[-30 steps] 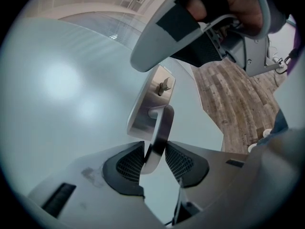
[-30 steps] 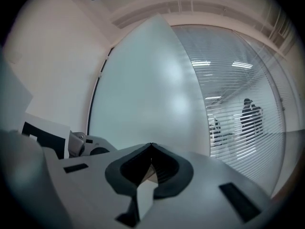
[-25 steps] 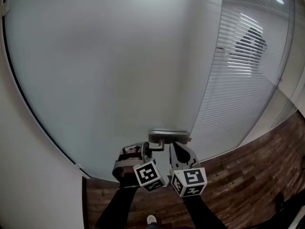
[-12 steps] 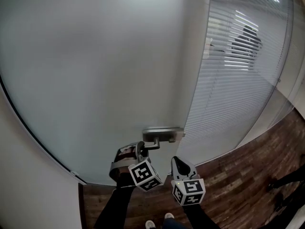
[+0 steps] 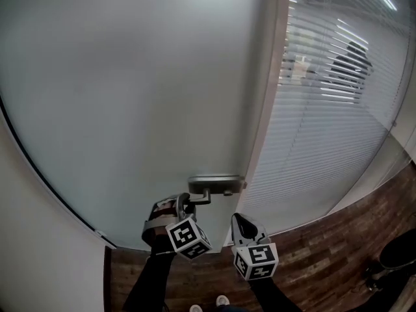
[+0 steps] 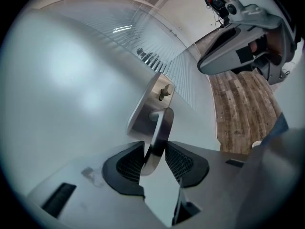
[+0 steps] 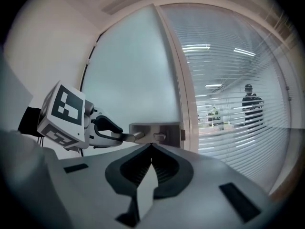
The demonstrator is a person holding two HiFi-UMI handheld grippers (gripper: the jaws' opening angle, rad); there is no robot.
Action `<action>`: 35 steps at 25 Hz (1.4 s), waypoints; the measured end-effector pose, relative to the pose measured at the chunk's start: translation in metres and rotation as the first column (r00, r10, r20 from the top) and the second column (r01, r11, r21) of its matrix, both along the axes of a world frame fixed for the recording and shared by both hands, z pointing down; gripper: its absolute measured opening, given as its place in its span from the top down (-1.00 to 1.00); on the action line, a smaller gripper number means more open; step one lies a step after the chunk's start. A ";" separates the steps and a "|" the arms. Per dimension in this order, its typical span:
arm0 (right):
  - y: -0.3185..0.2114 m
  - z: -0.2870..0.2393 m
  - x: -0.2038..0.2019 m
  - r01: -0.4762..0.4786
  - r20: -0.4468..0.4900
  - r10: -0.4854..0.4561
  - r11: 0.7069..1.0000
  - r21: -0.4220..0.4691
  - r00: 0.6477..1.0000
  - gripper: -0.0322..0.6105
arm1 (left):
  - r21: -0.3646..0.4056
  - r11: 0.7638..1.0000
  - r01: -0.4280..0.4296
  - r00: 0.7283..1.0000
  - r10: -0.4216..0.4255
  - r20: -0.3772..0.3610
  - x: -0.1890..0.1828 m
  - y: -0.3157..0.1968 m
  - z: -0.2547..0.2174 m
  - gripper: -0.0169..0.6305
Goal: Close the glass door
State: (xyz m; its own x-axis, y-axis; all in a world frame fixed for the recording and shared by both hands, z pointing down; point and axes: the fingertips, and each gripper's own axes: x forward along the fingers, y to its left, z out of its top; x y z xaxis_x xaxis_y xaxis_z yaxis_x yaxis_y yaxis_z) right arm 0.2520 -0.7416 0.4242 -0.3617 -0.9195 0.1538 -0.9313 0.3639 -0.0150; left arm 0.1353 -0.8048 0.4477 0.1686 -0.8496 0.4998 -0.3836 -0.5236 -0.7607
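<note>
The frosted glass door (image 5: 130, 96) fills most of the head view, with its free edge (image 5: 263, 109) beside the slatted glass wall. Low on the door sits a metal handle plate (image 5: 218, 184) with a lever (image 5: 200, 197). My left gripper (image 5: 184, 203) is shut on that lever; in the left gripper view the lever (image 6: 159, 132) runs between both pads (image 6: 178, 161). My right gripper (image 5: 242, 223) hangs below and right of the plate, apart from it. In the right gripper view its jaws (image 7: 151, 147) are shut and hold nothing, with the plate (image 7: 157, 130) ahead.
A glass wall with white blinds (image 5: 325, 109) stands right of the door. A person (image 7: 250, 104) is behind it. Wooden floor (image 5: 325, 265) runs below. A pale wall (image 5: 39, 252) is at the left, and my shoes (image 5: 208, 302) show at the bottom.
The door edge and handle have shifted left against the blinds, my left gripper going with the lever. My right gripper has dropped down and away from the handle plate.
</note>
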 end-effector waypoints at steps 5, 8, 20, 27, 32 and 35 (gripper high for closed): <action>-0.016 0.006 0.014 0.019 -0.006 -0.019 1.000 -0.015 1.000 0.91 | -0.001 1.000 0.023 1.000 -0.023 -0.008 0.001 -0.018 0.000 0.56; -0.023 0.007 0.022 0.026 -0.006 -0.026 0.999 -0.021 1.000 0.91 | -0.004 0.999 0.038 0.999 -0.038 -0.003 0.001 -0.027 0.000 0.56; -0.045 0.002 0.033 -0.012 0.015 0.012 1.000 -0.010 1.000 0.91 | -0.025 0.998 0.051 0.998 -0.052 -0.022 -0.001 -0.050 0.000 0.56; -0.055 -0.001 0.029 -0.025 0.018 0.025 1.000 -0.001 1.000 0.91 | -0.024 0.998 0.059 0.997 -0.060 -0.045 0.000 -0.057 0.000 0.55; -0.057 -0.002 0.025 -0.024 0.016 0.024 1.000 0.002 1.000 0.91 | -0.034 0.995 0.093 0.990 -0.096 -0.103 0.000 -0.059 -0.001 0.52; -0.055 -0.003 0.024 -0.026 0.013 0.026 1.000 0.005 1.000 0.91 | -0.006 0.994 0.113 0.984 -0.113 -0.141 -0.002 -0.057 -0.003 0.49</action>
State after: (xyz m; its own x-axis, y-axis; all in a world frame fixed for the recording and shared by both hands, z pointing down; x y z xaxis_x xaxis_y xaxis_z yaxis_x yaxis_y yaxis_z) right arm 0.2757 -0.7969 0.4209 -0.3394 -0.9295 0.1447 -0.9403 0.3393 -0.0256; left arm 0.1337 -0.8621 0.4444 0.1403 -0.8682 0.4760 -0.5438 -0.4693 -0.6957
